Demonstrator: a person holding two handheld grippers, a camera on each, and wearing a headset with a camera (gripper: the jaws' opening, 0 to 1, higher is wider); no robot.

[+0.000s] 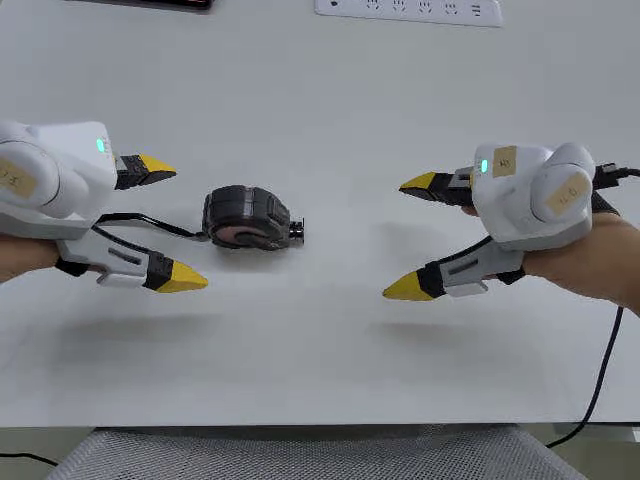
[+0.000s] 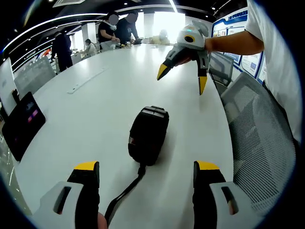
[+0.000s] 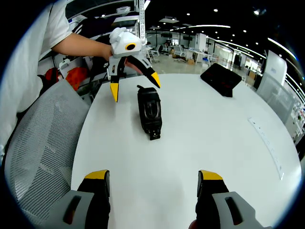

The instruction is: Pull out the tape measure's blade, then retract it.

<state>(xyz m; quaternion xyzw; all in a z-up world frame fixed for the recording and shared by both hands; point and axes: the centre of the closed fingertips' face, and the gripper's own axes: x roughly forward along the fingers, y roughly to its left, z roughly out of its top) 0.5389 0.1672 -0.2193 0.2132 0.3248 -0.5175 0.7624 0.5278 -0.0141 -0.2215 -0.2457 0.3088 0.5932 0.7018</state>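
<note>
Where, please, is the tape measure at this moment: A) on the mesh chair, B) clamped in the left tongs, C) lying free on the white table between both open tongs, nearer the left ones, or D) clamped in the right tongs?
C: the tape measure rests on the white table. The left tongs stand open close beside it and the right tongs open farther off, and neither touches it.
</note>
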